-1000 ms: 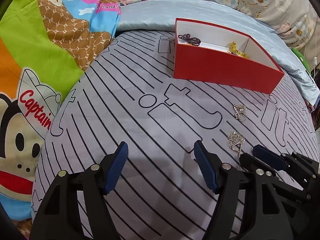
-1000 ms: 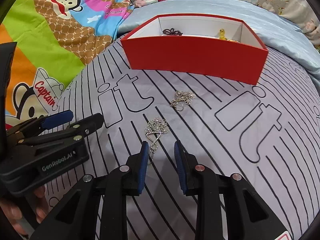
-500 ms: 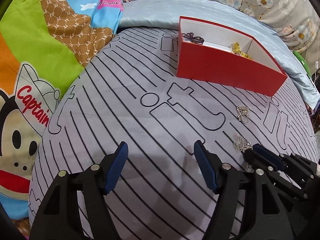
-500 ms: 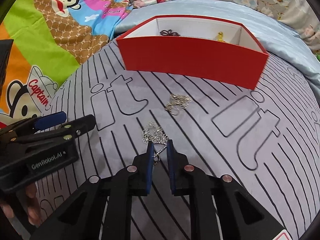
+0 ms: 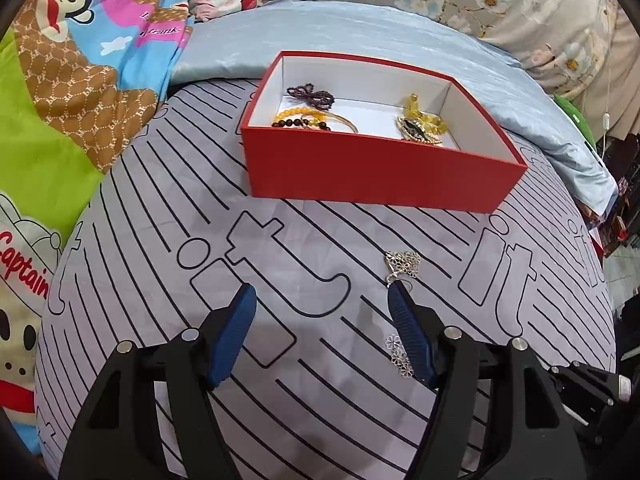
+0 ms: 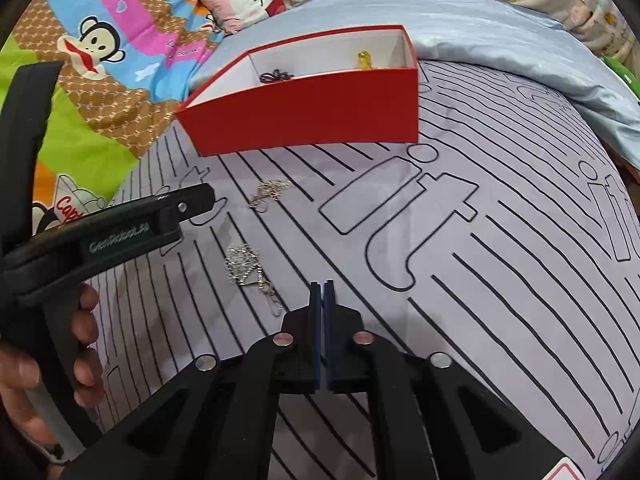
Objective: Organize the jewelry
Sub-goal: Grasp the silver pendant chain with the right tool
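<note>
A red box (image 5: 380, 176) with a white inside stands on the grey striped sheet; it holds a dark purple bead bracelet (image 5: 311, 94), yellow beads and gold pieces. It also shows in the right wrist view (image 6: 308, 116). Two silver filigree earrings lie on the sheet: one (image 6: 246, 266) just left of my right gripper's tips, one (image 6: 269, 194) farther toward the box. My right gripper (image 6: 322, 286) is shut with nothing between the pads. My left gripper (image 5: 322, 300) is open and empty; one earring (image 5: 402, 266) lies by its right fingertip, the other (image 5: 400, 354) beside that finger.
A colourful cartoon monkey blanket (image 5: 60, 92) lies to the left. A pale blue sheet (image 5: 360, 32) and a floral cover (image 5: 520, 8) lie behind the box. The left gripper's body (image 6: 112, 232) and the hand holding it fill the left of the right wrist view.
My right gripper closed fully and shifted right, leaving the near earring on the sheet at its left. My left gripper moved forward and right toward the box and earrings, still open.
</note>
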The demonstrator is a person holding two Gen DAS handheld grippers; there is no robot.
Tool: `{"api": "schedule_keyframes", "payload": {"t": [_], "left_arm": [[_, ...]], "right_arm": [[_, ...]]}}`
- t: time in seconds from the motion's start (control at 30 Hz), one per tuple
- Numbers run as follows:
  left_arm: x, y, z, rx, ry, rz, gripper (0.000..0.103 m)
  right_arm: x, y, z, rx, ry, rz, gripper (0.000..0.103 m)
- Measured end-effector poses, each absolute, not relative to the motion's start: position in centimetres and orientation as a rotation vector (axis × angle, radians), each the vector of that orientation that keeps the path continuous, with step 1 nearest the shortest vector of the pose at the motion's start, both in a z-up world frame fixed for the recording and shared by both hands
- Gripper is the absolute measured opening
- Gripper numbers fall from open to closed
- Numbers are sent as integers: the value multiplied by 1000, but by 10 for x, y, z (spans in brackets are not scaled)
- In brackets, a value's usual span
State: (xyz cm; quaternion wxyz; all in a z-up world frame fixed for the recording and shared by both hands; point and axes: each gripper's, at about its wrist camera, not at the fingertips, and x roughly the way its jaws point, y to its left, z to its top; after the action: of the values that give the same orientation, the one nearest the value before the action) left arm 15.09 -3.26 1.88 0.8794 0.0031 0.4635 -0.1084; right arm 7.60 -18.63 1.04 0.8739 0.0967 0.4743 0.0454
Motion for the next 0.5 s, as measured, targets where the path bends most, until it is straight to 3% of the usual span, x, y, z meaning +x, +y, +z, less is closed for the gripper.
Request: {"api": "schedule_keyframes", "payload": {"t": [0.07, 0.23, 0.37, 0.4, 0.47, 0.5], "left_arm": [[150, -28, 19, 9, 964, -205, 65], [149, -6, 16, -17, 980, -156, 65], [147, 4, 14, -27, 986, -141, 65], [147, 6, 13, -28, 986, -139, 65], [147, 7, 13, -30, 985, -141, 65], [147, 8, 13, -31, 985, -142, 65]], "right_arm": [[76, -178, 11, 190, 985, 119, 27], [87, -147, 11, 104, 975, 170, 36], [98, -128, 2, 30, 986, 169, 36], [98, -127, 1, 13, 973, 163, 34], [96, -123, 0, -41, 962, 138, 20], [95, -125, 0, -38, 963, 140, 20]]}}
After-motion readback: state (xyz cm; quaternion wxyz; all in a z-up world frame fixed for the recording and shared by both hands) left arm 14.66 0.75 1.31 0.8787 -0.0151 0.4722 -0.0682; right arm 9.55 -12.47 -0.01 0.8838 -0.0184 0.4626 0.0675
